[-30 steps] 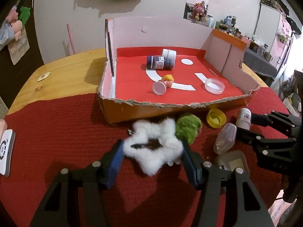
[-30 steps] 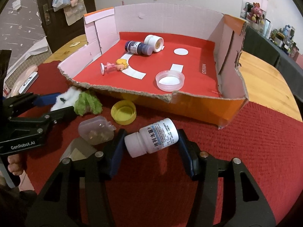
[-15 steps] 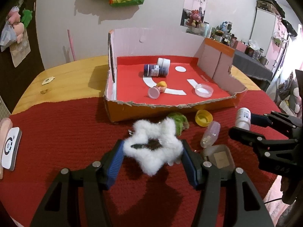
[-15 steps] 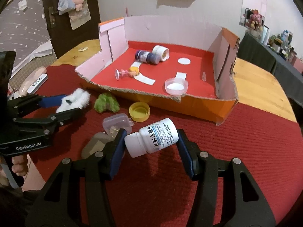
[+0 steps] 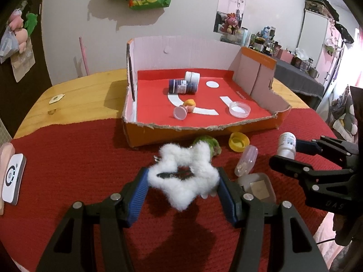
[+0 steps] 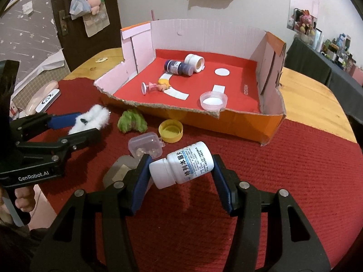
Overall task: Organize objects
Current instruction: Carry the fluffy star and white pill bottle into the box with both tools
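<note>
My left gripper (image 5: 182,183) is shut on a white fluffy star (image 5: 185,176), held above the red cloth. My right gripper (image 6: 181,170) is shut on a white pill bottle (image 6: 182,164) that lies sideways between the blue pads. Each gripper shows in the other's view: the right gripper (image 5: 288,151) with the white pill bottle (image 5: 287,145), the left gripper (image 6: 84,122) with the star (image 6: 95,117). Beyond both stands a torn cardboard box (image 5: 199,133) with a red floor, also the box (image 6: 226,124), holding a dark jar (image 5: 182,86), a tape roll (image 5: 192,77), a small doll (image 5: 185,108) and a clear lid (image 5: 239,109).
On the red cloth (image 6: 283,181) before the box lie a green fuzzy piece (image 6: 132,122), a yellow cap (image 6: 171,130) and a small clear case (image 6: 145,147) with its lid open. A white device (image 5: 12,178) lies at the left. A hand (image 6: 22,200) grips the left handle.
Both grippers have lifted and drawn back from the box with their loads still held; the box and loose items look smaller and farther. Little has changed over the last half second.
</note>
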`<state>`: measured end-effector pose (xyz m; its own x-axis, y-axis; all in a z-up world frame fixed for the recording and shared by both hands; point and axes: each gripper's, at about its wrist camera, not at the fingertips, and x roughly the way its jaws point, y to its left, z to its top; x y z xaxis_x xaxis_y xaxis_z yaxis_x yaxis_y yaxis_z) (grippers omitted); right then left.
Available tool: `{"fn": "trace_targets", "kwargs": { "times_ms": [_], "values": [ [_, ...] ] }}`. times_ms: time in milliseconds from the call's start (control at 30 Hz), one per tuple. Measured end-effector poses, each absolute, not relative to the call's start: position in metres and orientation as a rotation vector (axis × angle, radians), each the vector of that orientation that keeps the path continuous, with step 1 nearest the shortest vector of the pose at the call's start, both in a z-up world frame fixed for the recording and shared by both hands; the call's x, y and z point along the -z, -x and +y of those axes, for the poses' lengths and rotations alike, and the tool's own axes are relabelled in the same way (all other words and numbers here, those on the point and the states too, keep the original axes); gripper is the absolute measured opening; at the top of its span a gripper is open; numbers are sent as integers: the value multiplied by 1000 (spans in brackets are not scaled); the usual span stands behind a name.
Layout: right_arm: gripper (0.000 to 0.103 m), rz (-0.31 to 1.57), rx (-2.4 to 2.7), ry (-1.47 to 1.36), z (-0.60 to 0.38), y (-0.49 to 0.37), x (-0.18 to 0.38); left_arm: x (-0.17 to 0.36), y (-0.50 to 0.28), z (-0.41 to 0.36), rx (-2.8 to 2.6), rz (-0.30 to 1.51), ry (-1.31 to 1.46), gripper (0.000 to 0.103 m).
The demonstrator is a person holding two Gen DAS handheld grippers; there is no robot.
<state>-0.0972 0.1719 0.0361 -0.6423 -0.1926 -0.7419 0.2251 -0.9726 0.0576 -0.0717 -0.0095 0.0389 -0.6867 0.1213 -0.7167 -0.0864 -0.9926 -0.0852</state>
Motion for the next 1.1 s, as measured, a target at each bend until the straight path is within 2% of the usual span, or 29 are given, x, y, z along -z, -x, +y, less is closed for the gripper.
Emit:
{"fn": "trace_targets", "kwargs": {
  "times_ms": [1100],
  "values": [
    [52, -30, 2650, -1125, 190, 146, -73, -68, 133, -6, -2771, -67, 1170, 61]
  ]
}}
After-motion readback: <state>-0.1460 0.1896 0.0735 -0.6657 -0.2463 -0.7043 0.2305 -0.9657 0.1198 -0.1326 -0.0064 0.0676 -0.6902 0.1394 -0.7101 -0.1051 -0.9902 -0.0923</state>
